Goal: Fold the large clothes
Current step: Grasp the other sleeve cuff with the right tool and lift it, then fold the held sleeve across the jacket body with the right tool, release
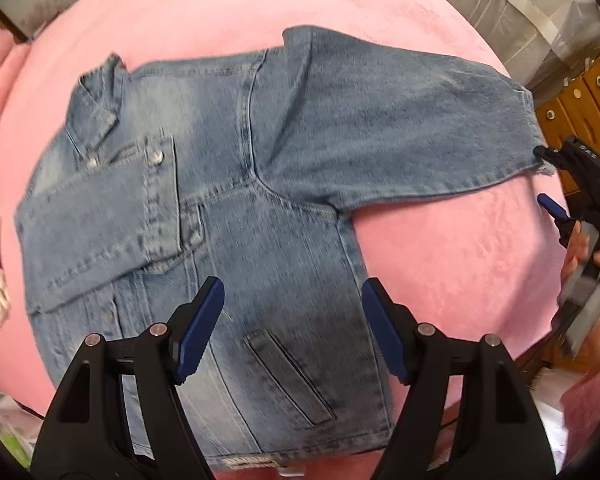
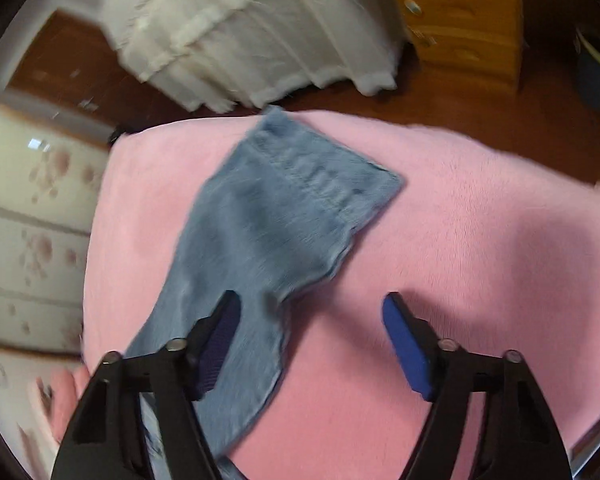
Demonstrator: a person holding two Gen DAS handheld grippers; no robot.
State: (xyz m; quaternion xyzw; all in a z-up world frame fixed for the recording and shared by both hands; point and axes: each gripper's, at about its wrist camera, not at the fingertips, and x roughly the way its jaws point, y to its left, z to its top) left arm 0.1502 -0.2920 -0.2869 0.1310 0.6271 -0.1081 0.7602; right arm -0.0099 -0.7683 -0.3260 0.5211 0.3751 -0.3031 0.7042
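Both tongs [image 1: 292,332] gape above denim jacket [image 1: 228,184].

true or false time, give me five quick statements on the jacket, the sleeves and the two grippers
1. The denim jacket lies on a pink blanket. True.
2. Both sleeves are folded over the body. False: only the folded sleeve is; the other sleeve stretches out sideways.
3. The left gripper holds the hem. False: its jaws stand open above the jacket, gripping nothing.
4. The right gripper is open, over the outstretched sleeve's edge. True.
5. The jacket is red. False: it is washed blue.
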